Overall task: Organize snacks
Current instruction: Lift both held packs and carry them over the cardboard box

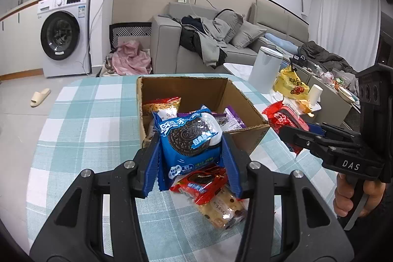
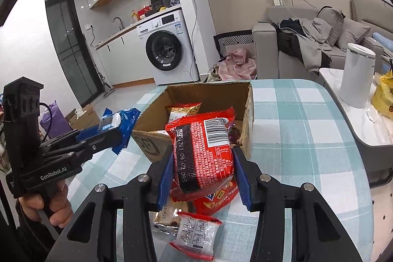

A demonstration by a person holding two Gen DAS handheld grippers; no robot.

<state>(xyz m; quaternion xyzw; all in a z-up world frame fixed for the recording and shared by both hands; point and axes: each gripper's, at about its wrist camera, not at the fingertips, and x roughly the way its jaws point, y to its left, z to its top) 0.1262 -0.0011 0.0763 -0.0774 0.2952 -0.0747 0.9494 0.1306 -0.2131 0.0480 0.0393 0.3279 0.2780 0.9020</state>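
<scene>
My left gripper (image 1: 190,151) is shut on a blue Oreo packet (image 1: 189,141), held above the table just in front of an open cardboard box (image 1: 248,136) that holds several snack packs. My right gripper (image 2: 202,165) is shut on a red snack packet (image 2: 202,156) with a barcode, raised near the box (image 2: 147,139). Each view shows the other gripper from the side: the right gripper (image 1: 292,134) carries the red packet (image 1: 285,120), the left gripper (image 2: 115,133) the blue packet (image 2: 120,122). Loose packets lie on the cloth: a red Oreo pack (image 1: 201,182), a beige biscuit pack (image 1: 221,209) and a red-and-white sachet (image 2: 196,233).
The table wears a teal-and-white checked cloth (image 1: 86,129). A white canister (image 2: 357,75) and a yellow bag (image 1: 291,85) stand on a side table at the right. A grey sofa with clothes (image 1: 208,41) and a washing machine (image 1: 63,36) are behind. A hand (image 1: 356,193) holds the right gripper's handle.
</scene>
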